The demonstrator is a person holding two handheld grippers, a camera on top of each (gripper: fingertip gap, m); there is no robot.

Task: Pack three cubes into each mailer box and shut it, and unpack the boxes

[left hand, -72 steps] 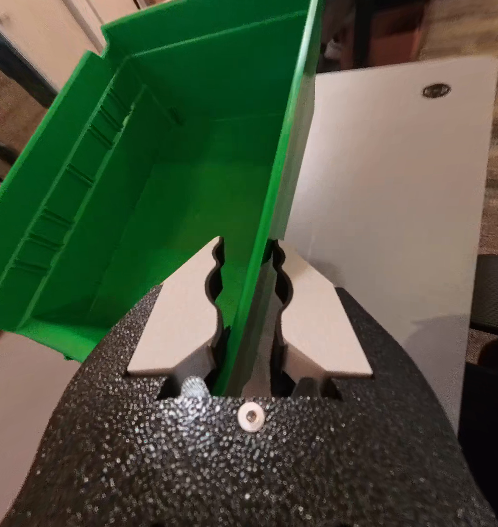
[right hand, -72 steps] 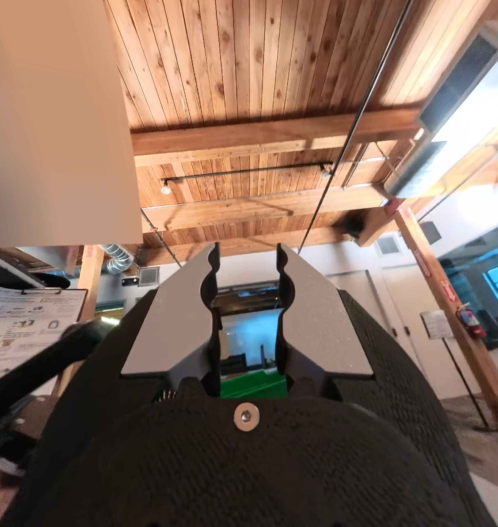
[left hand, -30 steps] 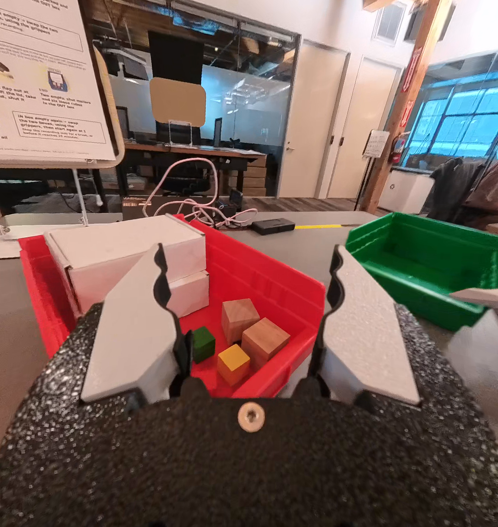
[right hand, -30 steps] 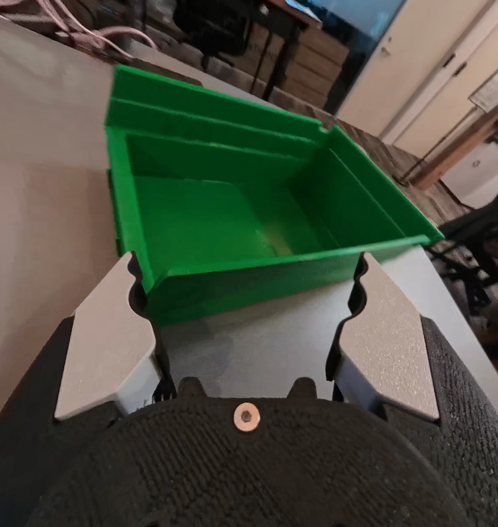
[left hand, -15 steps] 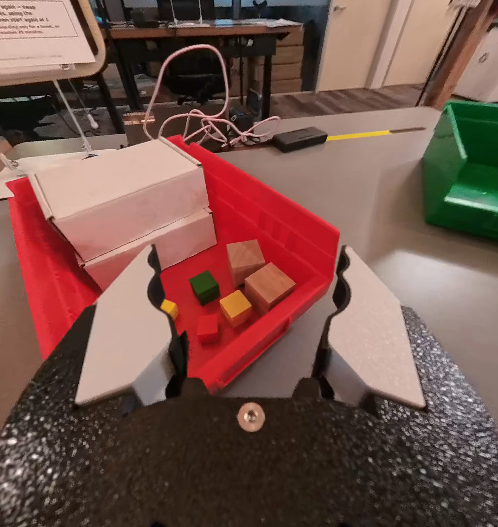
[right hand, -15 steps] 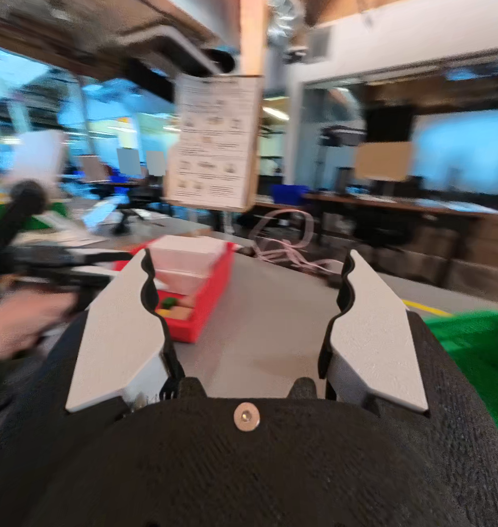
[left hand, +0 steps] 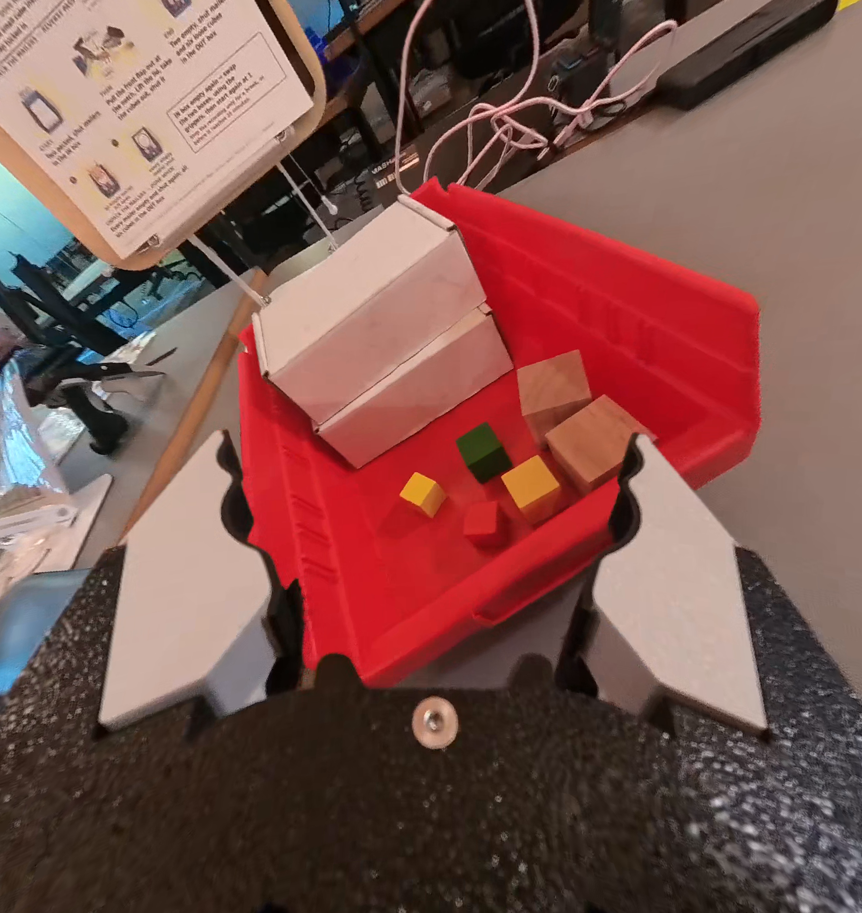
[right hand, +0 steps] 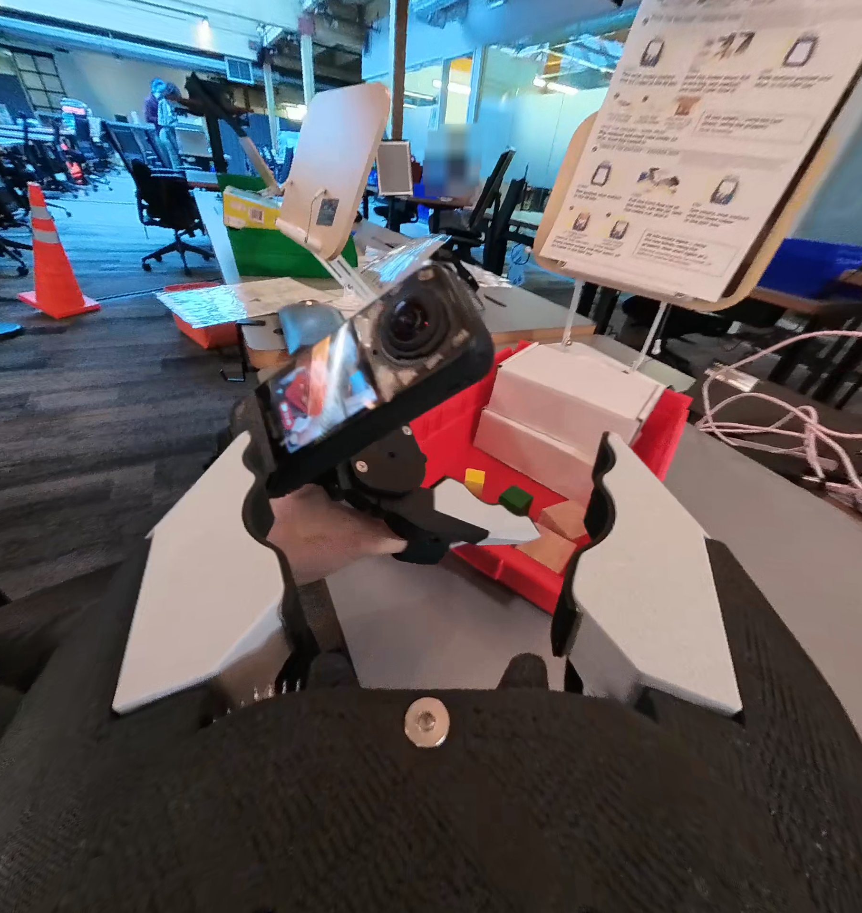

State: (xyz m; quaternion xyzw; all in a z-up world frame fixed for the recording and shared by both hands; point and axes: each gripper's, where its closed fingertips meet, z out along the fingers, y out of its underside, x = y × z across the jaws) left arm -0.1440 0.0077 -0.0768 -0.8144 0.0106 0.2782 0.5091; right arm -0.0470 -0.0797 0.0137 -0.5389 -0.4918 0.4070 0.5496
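A red bin (left hand: 616, 316) sits on the grey table (left hand: 764, 222). It holds two shut white mailer boxes, one (left hand: 369, 316) stacked on the other (left hand: 419, 400). Beside them lie loose cubes: two wooden (left hand: 554, 383) (left hand: 592, 439), a green (left hand: 483, 449), two yellow (left hand: 530, 486) (left hand: 421, 491) and a red (left hand: 483, 521). My left gripper (left hand: 431, 437) is wide open and empty above the bin's near edge. My right gripper (right hand: 429, 437) is open and empty, farther back. It faces the bin (right hand: 666, 420), the boxes (right hand: 567, 395) and the left gripper's camera (right hand: 409, 336).
An instruction board on a wire stand (left hand: 137, 99) rises just behind the bin. Pink cables (left hand: 517, 113) and a black device (left hand: 745, 49) lie at the table's far edge. A hand (right hand: 330, 538) holds the left gripper. An orange cone (right hand: 48, 257) and office chairs stand on the floor.
My left gripper let go of the green bin's wall, swung to the red bin, moved closer over it and opened wider. My right gripper turned from the green bin toward the red bin.
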